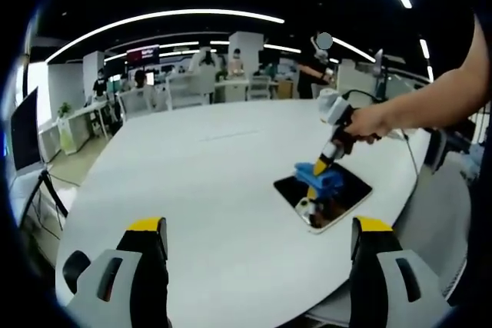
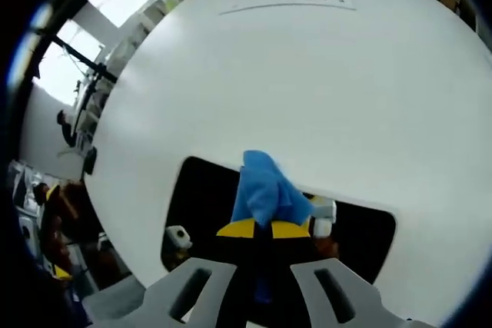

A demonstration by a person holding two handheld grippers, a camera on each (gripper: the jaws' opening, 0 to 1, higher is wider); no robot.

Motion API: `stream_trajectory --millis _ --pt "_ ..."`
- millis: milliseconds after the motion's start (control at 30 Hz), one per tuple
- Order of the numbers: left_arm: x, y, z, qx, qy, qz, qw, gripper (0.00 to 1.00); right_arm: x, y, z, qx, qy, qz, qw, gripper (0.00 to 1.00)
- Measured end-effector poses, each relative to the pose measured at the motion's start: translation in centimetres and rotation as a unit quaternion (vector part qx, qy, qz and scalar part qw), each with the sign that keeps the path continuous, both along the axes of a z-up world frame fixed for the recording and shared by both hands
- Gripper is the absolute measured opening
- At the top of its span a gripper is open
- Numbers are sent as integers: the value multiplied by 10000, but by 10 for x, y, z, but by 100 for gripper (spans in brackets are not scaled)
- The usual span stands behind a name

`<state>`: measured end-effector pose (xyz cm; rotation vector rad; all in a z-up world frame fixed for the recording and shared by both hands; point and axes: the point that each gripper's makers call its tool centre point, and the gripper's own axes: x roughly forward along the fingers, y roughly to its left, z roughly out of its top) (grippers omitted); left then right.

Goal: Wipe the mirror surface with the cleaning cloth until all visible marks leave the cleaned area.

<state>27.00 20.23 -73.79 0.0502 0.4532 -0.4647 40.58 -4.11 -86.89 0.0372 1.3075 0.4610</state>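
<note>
Left gripper (image 1: pixel 257 240): yellow-tipped grey jaws spread wide, nothing between them, hovering over the round white table (image 1: pixel 207 167). Bare tabletop lies between and just ahead of its fingertips (image 1: pixel 146 226).

Ahead of the left jaws and off toward the right-hand fingertip: a flat rectangular mirror with a dark reflective face and pale rim (image 1: pixel 350 190), lying on the table near its edge. The right gripper (image 1: pixel 311 183) comes in from the right, held by a person's hand (image 1: pixel 369 122), tips angled down onto the mirror with the crumpled blue cleaning cloth (image 1: pixel 321 177) at its tips.

Right gripper view: right gripper (image 2: pixel 265 228) has its yellow-tipped jaws pinched together on the blue cleaning cloth (image 2: pixel 264 190). Cloth bunches out ahead of the fingertips (image 2: pixel 238 229) and sits over the mirror (image 2: pixel 201 197); actual contact with the glass is hard to confirm. Mirror face spans both sides of the jaws, dark, showing reflections of gripper parts. White table (image 2: pixel 307 74) extends past the cloth, well beyond the fingertips.

Marks on the mirror: cannot tell, surface too dark and small.

Beyond the table on the left gripper's far side: office desks and chairs (image 1: pixel 177 90), people standing, ceiling strip lights (image 1: pixel 169 19).
</note>
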Motion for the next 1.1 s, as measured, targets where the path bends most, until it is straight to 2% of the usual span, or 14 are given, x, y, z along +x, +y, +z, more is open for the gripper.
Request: stream_trajectory --millis 333,800,1100 --pt "1 -12 2 -3 -16 -106 9999 100 -3 -18 2 -38 6 -136 9999 0" --pt "-3 -7 3 13 -24 -84 10000 100 2 -43 0 -226 -11 -250 9994 0" --pt "-4 -6 3 47 -19 -92 9999 100 0 -51 1 -298 -3 -249 9992 0"
